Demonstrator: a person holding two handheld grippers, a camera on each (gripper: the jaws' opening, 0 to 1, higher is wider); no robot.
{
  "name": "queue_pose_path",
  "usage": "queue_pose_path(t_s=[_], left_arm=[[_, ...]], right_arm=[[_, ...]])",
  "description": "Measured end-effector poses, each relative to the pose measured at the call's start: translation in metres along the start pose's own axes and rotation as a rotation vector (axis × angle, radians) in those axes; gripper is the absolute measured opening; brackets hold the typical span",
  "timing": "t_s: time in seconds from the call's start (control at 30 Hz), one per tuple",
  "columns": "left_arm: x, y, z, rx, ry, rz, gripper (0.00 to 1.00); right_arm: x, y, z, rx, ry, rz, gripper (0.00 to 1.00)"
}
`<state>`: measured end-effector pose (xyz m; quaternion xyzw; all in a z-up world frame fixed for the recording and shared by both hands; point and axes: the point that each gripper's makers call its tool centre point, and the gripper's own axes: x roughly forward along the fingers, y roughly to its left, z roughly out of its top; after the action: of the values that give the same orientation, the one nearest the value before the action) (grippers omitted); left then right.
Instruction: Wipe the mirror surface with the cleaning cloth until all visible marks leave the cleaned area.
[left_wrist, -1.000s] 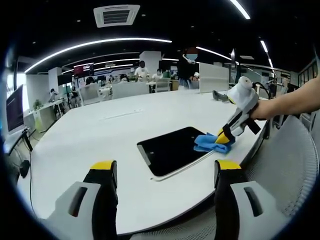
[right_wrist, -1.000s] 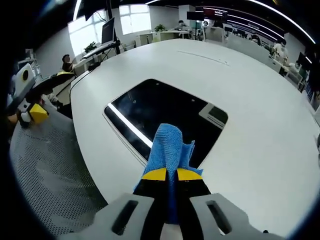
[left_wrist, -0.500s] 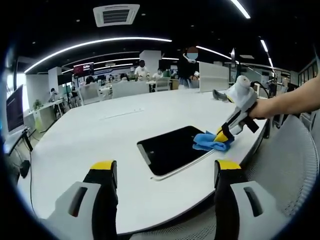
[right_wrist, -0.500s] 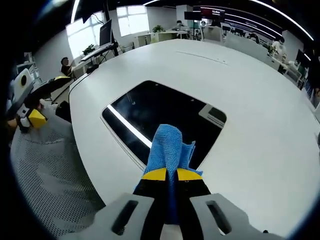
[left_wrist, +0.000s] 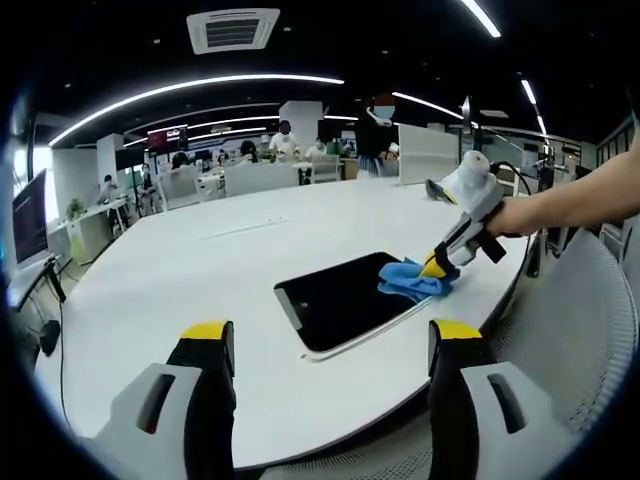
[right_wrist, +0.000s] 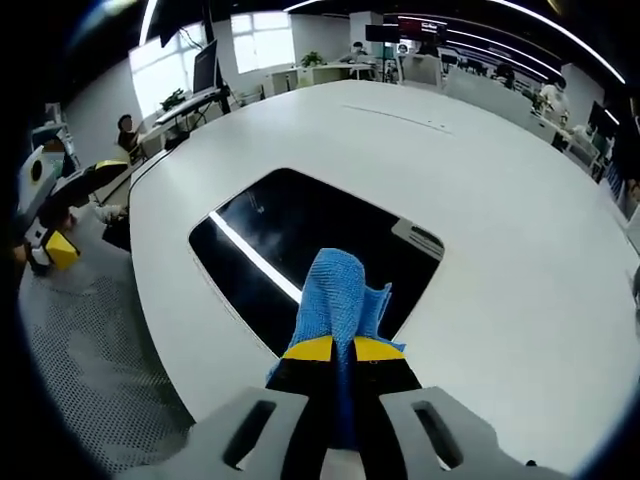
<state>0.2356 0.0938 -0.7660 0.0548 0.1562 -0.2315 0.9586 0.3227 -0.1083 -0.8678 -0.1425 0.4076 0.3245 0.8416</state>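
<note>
A dark mirror (left_wrist: 345, 298) lay flat on the big white table (left_wrist: 180, 270), close to the table's near edge. In the left gripper view it sat ahead of and between the left gripper's (left_wrist: 333, 345) two yellow-tipped jaws, which stood wide apart with nothing in them, held off the table's edge and well apart from the mirror.

The right gripper (left_wrist: 434, 267) came into that view from the right, carried by a hand (left_wrist: 508, 216) on a bare forearm. Its yellow tips were clenched on a blue cloth (left_wrist: 408, 278), and the cloth was bunched on the mirror's corner on that side, touching the glass (how firmly it pressed, I could not tell).

In the right gripper view the right gripper (right_wrist: 335, 349) had its jaws closed tight on the cloth (right_wrist: 338, 297), the fabric sticking up and forward between them onto the mirror (right_wrist: 300, 250). The glass there was black and glossy, with a bright strip of ceiling light reflected along one long edge and a few faint pale specks further in. Off to the left of that view, beyond the table's (right_wrist: 500, 200) edge, the left gripper (right_wrist: 45, 250) showed small over a grey mesh surface (right_wrist: 90, 360).

Behind the table, the room ran on into an open office, with people (left_wrist: 285, 140) at distant desks and long curved ceiling lights (left_wrist: 200, 88) overhead.
</note>
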Motion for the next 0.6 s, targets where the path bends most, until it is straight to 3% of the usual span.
queue_pose_path(t_s=[0.6], left_arm=[[0.0, -0.001, -0.003, -0.007, 0.011, -0.001, 0.76]], right_arm=[[0.005, -0.007, 0.012, 0.025, -0.015, -0.032, 0.0]])
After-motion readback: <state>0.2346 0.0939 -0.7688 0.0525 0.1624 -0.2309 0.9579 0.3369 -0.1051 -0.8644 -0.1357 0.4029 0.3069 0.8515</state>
